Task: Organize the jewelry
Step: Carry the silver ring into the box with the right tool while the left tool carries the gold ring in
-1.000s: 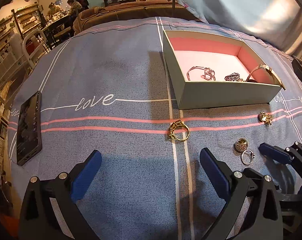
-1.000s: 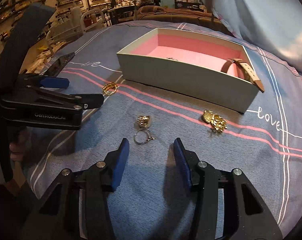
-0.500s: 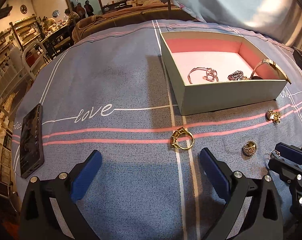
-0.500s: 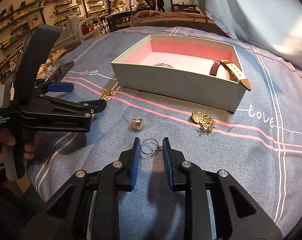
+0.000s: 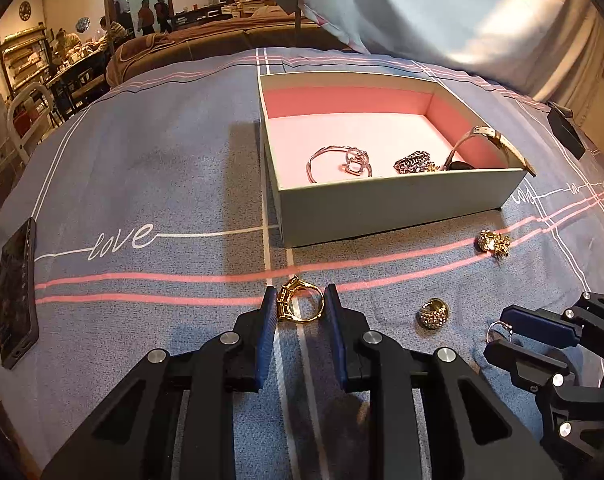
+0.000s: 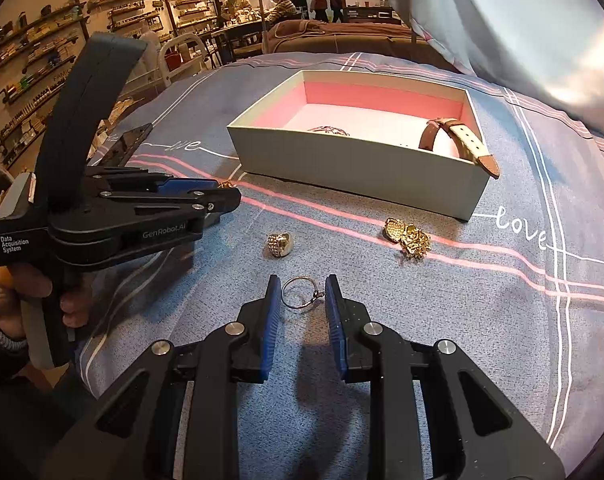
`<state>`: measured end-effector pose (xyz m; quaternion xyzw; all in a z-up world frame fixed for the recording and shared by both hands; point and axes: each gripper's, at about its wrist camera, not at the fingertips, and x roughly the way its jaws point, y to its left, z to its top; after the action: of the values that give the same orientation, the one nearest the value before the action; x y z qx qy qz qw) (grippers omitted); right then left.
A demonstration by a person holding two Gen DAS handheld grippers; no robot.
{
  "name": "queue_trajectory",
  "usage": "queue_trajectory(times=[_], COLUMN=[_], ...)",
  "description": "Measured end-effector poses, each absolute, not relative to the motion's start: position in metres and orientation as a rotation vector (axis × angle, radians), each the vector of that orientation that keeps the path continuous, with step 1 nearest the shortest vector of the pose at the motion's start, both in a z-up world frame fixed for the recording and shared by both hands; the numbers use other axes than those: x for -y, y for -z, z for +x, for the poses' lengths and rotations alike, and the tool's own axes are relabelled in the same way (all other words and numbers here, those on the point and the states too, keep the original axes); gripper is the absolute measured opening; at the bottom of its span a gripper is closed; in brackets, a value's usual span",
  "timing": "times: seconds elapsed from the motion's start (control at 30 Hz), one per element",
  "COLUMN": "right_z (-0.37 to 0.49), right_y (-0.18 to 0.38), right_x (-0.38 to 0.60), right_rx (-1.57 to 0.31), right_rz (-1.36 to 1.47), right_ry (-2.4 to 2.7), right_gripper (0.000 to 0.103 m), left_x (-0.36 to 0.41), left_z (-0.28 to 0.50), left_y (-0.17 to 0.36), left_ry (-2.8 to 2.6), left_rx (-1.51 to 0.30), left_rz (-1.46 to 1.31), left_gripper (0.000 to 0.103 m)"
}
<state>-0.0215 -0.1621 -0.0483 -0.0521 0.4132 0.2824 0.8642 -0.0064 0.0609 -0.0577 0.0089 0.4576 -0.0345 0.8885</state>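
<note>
Jaws closing — two rings (image 5: 300, 305) (image 6: 301, 298), seemingly.

Open blue-grey bedspread (image 5: 150, 168) lies left of the pale green open cardboard box (image 5: 402, 204), clear up to a black phone (image 5: 16, 296) at the far left edge. Before the box, a domed gold ring (image 6: 280, 244) and gold brooch cluster (image 6: 408, 238) dot the cloth.
</note>
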Motion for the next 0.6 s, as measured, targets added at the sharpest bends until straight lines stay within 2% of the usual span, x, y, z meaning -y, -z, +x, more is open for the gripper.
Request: queue_trajectory(times=[0.37, 0.6], right_z=[-0.011, 0.039], right_y=[0.027, -0.011], right_x=[0.163, 0.162], right_rx=[-0.819, -0.785], right_rz=[-0.124, -0.128], right_ry=[-0.58, -0.491], right_gripper=[0.024, 0.024], left_x=[-0.055, -0.041], left_z=[-0.009, 0.041], left_y=[0.029, -0.01], left_ry=[0.075, 0.04], left_rx=[-0.915, -0.873], left_rz=[-0.033, -0.052], left_gripper=[0.024, 0.024])
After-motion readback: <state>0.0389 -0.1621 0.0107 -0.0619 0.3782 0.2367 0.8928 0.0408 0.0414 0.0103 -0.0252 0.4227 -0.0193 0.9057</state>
